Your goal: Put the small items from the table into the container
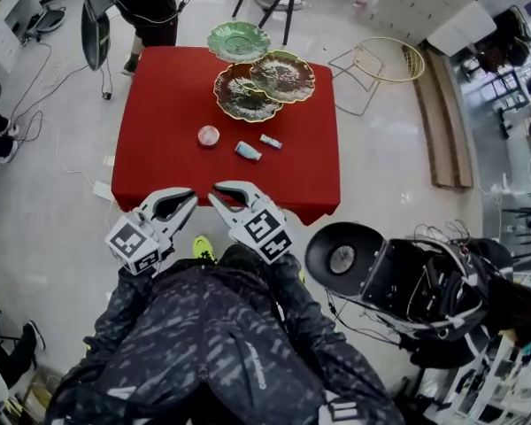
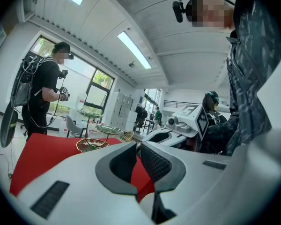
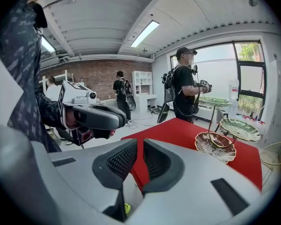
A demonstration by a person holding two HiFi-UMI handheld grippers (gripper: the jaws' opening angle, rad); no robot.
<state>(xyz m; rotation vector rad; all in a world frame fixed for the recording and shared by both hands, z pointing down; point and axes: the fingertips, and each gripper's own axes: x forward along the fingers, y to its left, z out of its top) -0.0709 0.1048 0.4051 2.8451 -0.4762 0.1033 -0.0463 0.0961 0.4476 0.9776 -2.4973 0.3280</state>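
left gripper (image 1: pixel 188 198) and right gripper (image 1: pixel 219 192) hang side by side at the near edge of the red table (image 1: pixel 159 87), both jaws closed and empty. just ahead of them lie a round pink tin (image 1: pixel 209 135), a teal tube (image 1: pixel 247 151) and a small packet (image 1: pixel 271 142). farther ahead stands the tiered leaf-dish stand (image 1: pixel 264 82).

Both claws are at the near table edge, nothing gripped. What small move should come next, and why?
Likely open the right claw and reach forward to the pale blue tube-shaped item, the small item nearest it on the red-clothed table. Both it and the left claw are shut, empty, and short of the items.
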